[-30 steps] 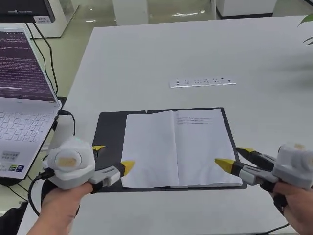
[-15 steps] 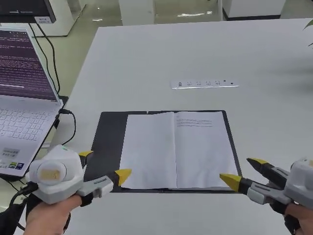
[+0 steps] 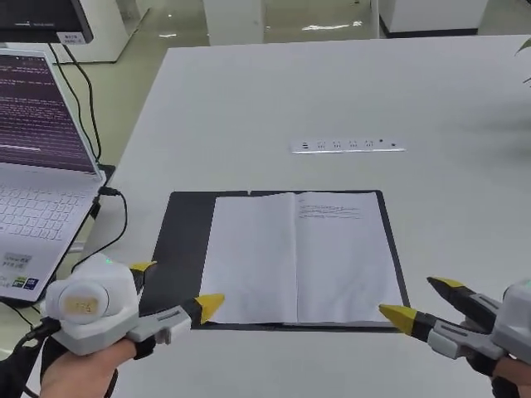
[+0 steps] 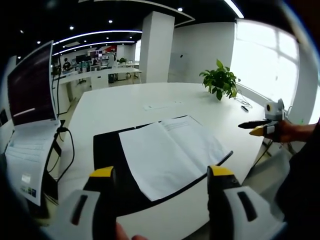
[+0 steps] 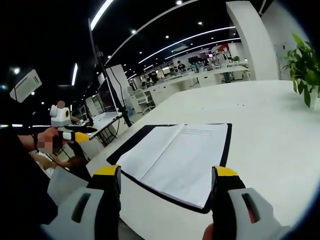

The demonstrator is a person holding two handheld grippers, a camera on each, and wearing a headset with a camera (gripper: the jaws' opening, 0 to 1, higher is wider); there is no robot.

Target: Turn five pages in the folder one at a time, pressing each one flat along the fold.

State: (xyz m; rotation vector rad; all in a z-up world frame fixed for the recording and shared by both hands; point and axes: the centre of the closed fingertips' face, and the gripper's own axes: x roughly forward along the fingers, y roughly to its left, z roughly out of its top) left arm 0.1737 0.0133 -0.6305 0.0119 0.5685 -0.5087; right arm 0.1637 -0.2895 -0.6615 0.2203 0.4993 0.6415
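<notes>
Drawn back toward the person since a second ago, the left hand-held gripper (image 3: 177, 284) and the right hand-held gripper (image 3: 421, 299) now hover just off the near corners of the folder (image 3: 187, 249), no longer over the pages. The folder lies open and flat near the front of the counter (image 3: 332, 83). Its black cover holds white sheets: a blank left page (image 3: 249, 257) and a right page (image 3: 344, 265) with a few lines of print at the top, meeting at the fold (image 3: 295, 257). The sheets look thin, light and limp, likely to slide and crease, and a jaw could pick up two at once. The free lower right corner of the right page seems the best place to pinch a single sheet. The cover looks stiffer and should stay put under a press along the fold. Both hand-held grippers have their jaws spread wide and carry nothing. Further out, a power strip (image 3: 348, 146) lies beyond the folder, an open laptop (image 3: 33, 166) stands to the left, and a plant (image 4: 220, 82) sits at the far right.
</notes>
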